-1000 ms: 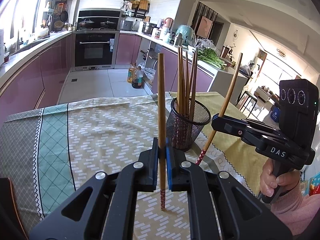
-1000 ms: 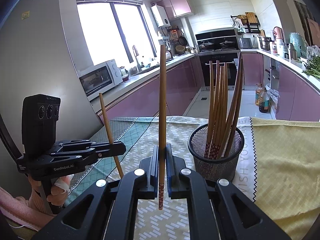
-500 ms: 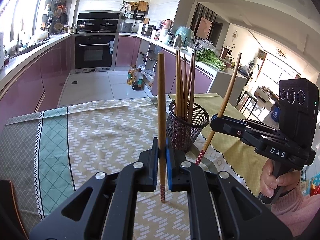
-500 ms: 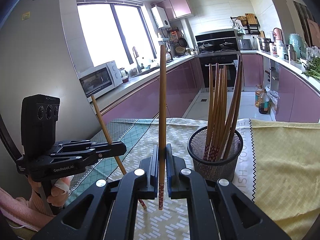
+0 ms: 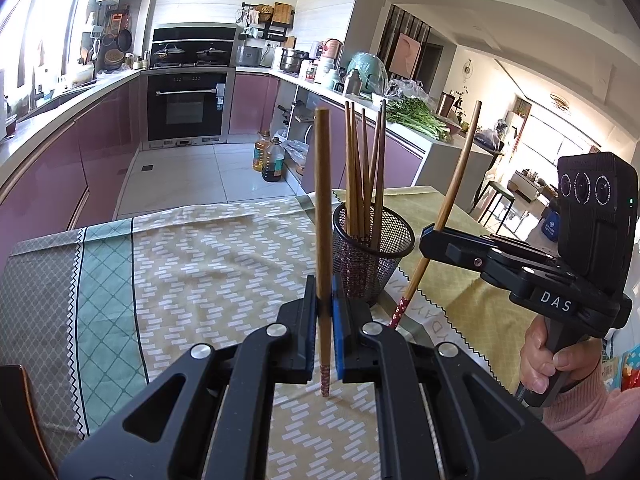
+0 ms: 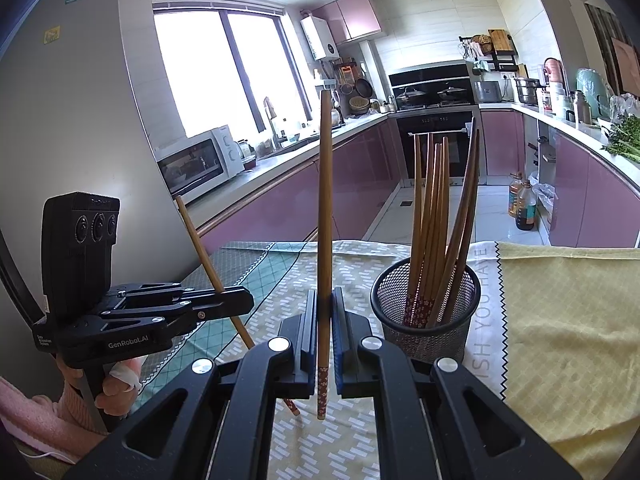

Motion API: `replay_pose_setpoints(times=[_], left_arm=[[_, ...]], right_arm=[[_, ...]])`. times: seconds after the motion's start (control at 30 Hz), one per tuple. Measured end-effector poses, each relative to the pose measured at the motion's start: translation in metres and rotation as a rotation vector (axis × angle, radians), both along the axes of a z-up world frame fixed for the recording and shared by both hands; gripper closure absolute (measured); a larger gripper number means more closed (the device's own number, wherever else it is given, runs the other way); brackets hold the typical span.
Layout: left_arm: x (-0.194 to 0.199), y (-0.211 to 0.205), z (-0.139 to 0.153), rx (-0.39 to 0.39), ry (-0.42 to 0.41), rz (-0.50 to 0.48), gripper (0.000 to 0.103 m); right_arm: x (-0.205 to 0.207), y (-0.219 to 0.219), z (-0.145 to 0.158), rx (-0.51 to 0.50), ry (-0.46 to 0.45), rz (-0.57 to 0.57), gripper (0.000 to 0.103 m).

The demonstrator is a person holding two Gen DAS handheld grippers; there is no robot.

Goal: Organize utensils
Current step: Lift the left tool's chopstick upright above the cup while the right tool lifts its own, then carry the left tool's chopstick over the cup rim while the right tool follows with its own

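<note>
Holding one chopstick upright in the left hand-held gripper, another clamped in the right hand-held gripper; both have drifted closer to the mesh cup on the counter, so drop-in looks next

- The mesh holder stands upright on the tablecloth, just ahead and to the right of the left gripper, and blocks a straight path that way.
- The chopsticks in the holder rise well above its rim and fan rightward, crowding the mouth; open mouth shows mainly at the near-left rim.
- The right gripper and its tilted chopstick stand close beside the holder's right side, narrowing that approach.
- The left gripper's upright chopstick fills the space between its fingers.
- To the left, patterned cloth lies bare and flat, giving wide passage.
</note>
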State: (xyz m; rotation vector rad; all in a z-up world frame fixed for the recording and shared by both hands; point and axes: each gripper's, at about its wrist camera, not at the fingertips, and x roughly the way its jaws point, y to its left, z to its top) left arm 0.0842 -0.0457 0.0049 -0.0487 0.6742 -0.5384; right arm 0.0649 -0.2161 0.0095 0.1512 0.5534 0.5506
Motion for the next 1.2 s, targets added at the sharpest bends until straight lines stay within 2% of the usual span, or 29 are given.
replay_pose_setpoints(times=[1.2], left_arm=[[0.008,-0.014,0.012,0.014,-0.028,-0.035,0.096]], right_arm=[[0.001,-0.006,0.007,0.013,-0.028,-0.022,0.097]])
